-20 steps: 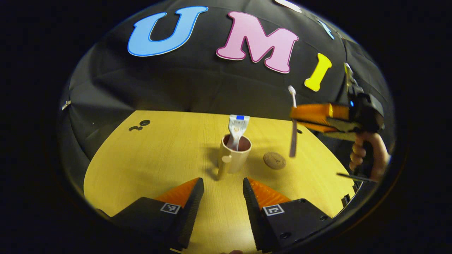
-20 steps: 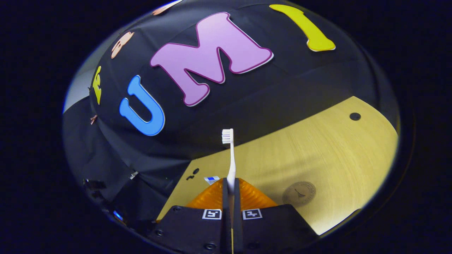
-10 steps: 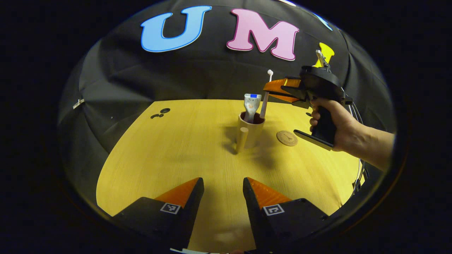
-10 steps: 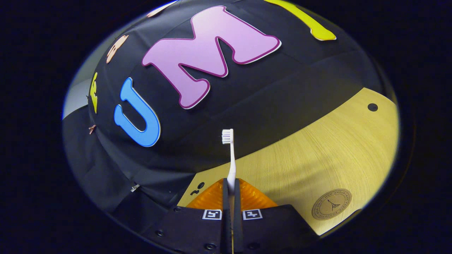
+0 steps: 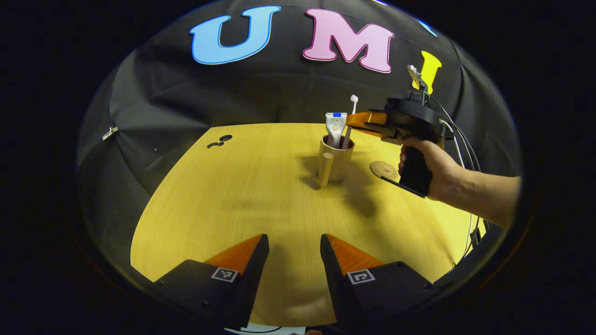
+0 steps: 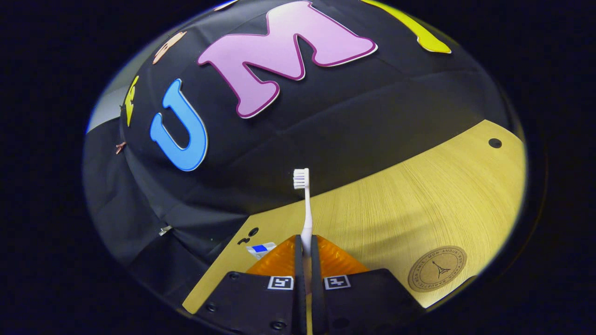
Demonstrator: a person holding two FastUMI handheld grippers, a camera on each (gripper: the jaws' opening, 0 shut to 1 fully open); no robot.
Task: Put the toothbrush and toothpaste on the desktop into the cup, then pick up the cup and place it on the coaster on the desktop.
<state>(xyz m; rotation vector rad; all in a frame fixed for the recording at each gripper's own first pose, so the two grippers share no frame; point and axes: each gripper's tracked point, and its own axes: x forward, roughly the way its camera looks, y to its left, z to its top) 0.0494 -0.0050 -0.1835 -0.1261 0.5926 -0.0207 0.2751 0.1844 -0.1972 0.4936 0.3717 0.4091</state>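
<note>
the toothpaste [image 5: 335, 126] stands upright in the cup [image 5: 336, 159], so that part looks done. the toothbrush [image 6: 305, 209] is pinched between the fingers of the right gripper [image 6: 303, 244], bristles up; in the left gripper view its lower end dips into the cup beside the toothpaste while the right gripper [image 5: 361, 119] holds it just above the rim. so the toothbrush is going in but not yet let go. the left gripper [image 5: 291, 253] hangs low over the near part of the bench [image 5: 233, 195], its fingers set wide apart and holding nothing. the cup stands on the bench just beside the coaster [image 5: 383, 170], not on it. left to do, as i judge it: release the toothbrush, then lift the cup onto the coaster.
</note>
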